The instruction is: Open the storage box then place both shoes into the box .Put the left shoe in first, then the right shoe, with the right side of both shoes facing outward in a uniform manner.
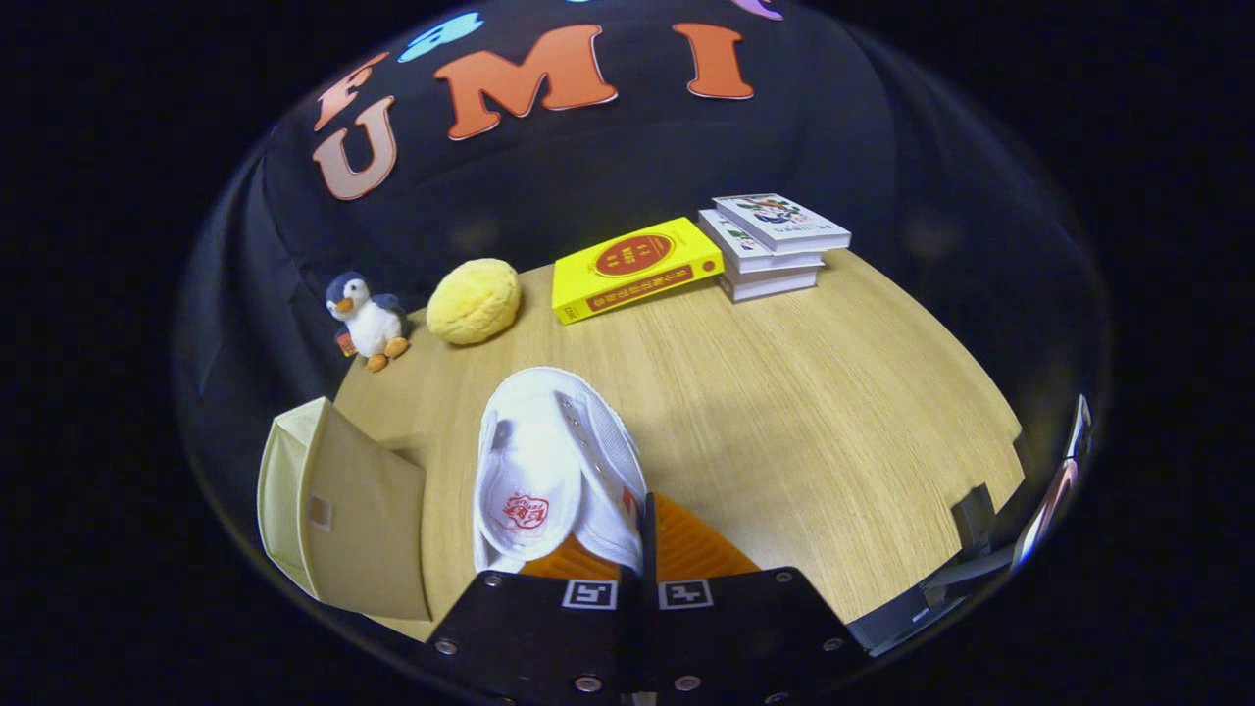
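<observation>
Tool [642, 534] angled down over the wooden bench [833, 412], fingers drawn narrow and clamped on the side wall of the white shoe [554, 471]. Shoe lifted, toe toward 12 o'clock. Storage box [343, 510] at 9 o'clock of the shoe, flap open. Beyond: penguin toy [368, 319], yellow ball [476, 301], yellow book [632, 267], stacked books [775, 245].
</observation>
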`<state>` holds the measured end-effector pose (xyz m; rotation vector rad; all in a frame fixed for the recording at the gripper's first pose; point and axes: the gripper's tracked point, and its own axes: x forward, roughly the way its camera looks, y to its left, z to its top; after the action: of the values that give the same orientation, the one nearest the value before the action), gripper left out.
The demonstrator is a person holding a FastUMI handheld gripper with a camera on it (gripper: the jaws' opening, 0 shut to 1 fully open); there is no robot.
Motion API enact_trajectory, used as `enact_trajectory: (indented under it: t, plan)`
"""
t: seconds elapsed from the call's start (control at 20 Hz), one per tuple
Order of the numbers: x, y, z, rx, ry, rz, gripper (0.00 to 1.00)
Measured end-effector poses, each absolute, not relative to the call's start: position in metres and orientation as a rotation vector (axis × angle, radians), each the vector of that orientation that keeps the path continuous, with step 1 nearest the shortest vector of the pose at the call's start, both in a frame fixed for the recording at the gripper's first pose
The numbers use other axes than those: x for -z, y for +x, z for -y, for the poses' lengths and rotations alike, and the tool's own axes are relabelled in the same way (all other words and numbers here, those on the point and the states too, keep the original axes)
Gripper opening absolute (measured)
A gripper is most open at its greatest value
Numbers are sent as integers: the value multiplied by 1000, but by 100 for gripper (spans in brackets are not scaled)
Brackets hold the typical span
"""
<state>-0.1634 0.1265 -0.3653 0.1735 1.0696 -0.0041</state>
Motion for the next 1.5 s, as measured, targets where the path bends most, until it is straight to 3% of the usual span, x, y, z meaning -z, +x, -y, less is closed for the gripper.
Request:
enact_trajectory:
  t: [0.3, 0.75, 1.0, 1.5]
  plan:
    - [312, -154, -249, -159, 187, -1034, 1]
    - [297, -162, -386, -291, 207, -1116, 2]
    - [325, -175, -422, -295, 182, -1187, 2]
    - [394, -196, -439, -169, 50, -1281, 3]
